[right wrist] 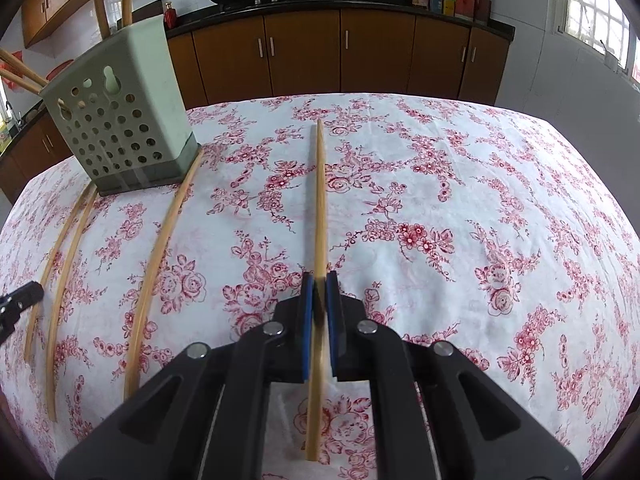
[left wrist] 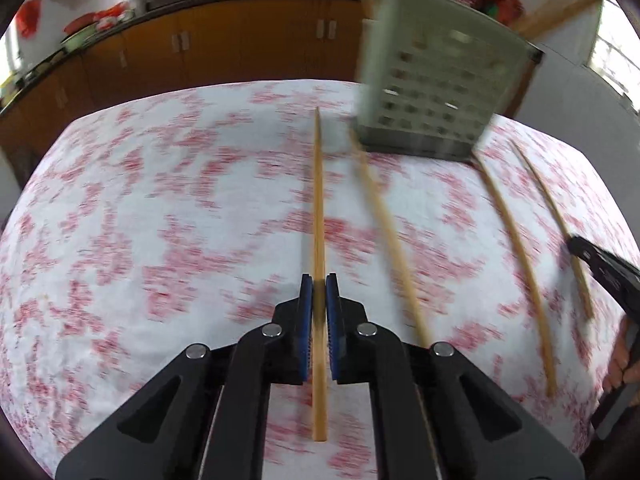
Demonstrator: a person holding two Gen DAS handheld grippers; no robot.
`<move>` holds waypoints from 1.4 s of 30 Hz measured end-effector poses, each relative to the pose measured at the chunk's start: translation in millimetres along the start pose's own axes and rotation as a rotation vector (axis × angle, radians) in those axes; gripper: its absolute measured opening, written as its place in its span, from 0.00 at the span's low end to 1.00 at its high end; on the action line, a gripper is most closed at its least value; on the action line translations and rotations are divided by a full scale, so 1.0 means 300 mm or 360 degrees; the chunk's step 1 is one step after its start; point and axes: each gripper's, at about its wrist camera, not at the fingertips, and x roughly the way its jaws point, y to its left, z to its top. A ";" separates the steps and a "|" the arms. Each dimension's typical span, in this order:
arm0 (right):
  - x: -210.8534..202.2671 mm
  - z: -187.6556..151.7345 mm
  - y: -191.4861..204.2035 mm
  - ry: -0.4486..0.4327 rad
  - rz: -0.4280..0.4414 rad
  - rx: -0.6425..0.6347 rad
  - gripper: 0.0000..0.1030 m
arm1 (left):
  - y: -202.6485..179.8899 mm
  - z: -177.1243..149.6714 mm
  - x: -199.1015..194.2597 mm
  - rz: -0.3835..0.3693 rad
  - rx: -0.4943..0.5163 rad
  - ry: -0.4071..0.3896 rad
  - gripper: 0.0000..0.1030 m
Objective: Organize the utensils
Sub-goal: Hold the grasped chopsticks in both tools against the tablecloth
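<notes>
A: What does the left tool (left wrist: 319, 286) hold?
B: Its blue pads are clamped on a chopstick (left wrist: 319, 200) lying along the floral desk (left wrist: 140, 220).
A: The right tool (right wrist: 319, 284)?
B: Also closed on a chopstick (right wrist: 320, 208).
A: Beyond?
B: Three loose chopsticks (right wrist: 154, 256) lie between them, running toward the perforated green utensil holder (right wrist: 120, 120), where more chopsticks stand.
</notes>
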 end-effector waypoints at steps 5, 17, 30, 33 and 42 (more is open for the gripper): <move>0.001 0.003 0.003 0.0001 0.0035 -0.0022 0.08 | 0.160 0.023 -0.002 0.0114 -0.0111 -0.0003 0.07; 0.037 0.044 0.023 -0.0014 0.0056 -0.0025 0.08 | 0.242 0.050 0.025 0.0167 -0.0112 -0.0082 0.08; 0.044 0.050 0.023 -0.0014 0.0060 -0.0017 0.09 | 0.234 0.040 0.014 0.0164 -0.0107 -0.0093 0.09; 0.046 0.054 0.020 -0.0014 0.0064 -0.0012 0.09 | 0.234 0.042 0.014 0.0158 -0.0113 -0.0094 0.09; 0.044 0.050 0.027 -0.0014 0.0066 -0.0009 0.11 | 0.234 0.043 0.014 0.0158 -0.0113 -0.0093 0.09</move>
